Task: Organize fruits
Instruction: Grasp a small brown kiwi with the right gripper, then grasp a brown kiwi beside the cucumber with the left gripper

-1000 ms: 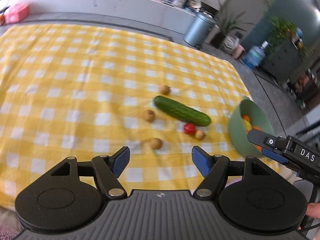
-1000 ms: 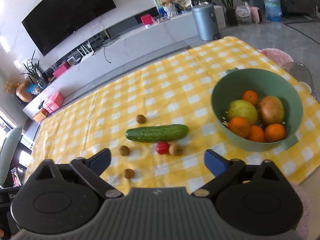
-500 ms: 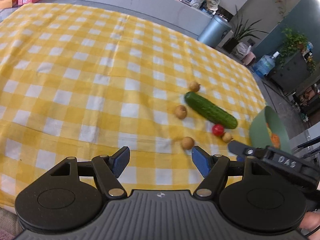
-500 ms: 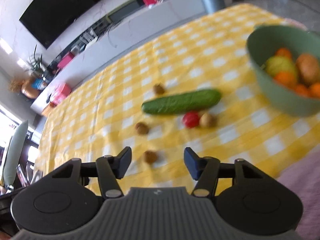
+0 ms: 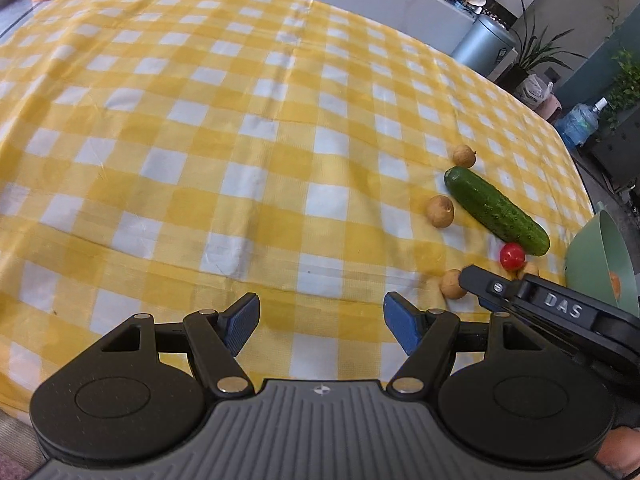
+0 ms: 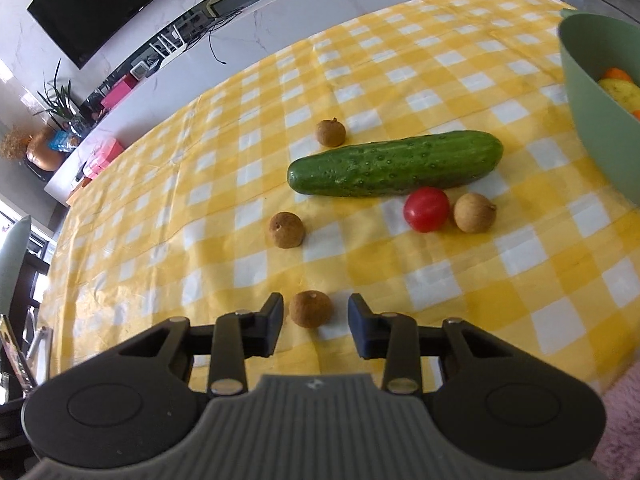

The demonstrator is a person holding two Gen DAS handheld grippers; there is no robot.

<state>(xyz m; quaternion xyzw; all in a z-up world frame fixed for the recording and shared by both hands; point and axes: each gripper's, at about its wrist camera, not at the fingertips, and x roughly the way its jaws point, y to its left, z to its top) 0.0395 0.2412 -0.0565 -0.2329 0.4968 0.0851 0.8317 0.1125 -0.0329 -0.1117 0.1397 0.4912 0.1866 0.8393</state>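
On the yellow checked cloth lie a cucumber [image 6: 396,168], a red tomato [image 6: 426,209] and several small brown longans, one [image 6: 475,213] beside the tomato. My right gripper [image 6: 315,314] is low over the cloth with its jaws closing around the nearest longan [image 6: 311,314]; a narrow gap still shows on each side of the fruit. In the left wrist view the same longan [image 5: 452,284] peeks out beside the right gripper's finger [image 5: 480,282]. My left gripper [image 5: 322,308] hangs open over bare cloth, left of the fruit, holding nothing.
A green bowl [image 6: 592,120] with oranges and other fruit stands at the right edge of the table. Two more longans [image 6: 330,132] [image 6: 286,230] lie by the cucumber's left end. A grey bin [image 5: 482,46] and plants stand beyond the table.
My right gripper has dropped and moved left onto the near longan while its jaws narrowed from wide apart. My left gripper has sunk closer to the cloth, still open.
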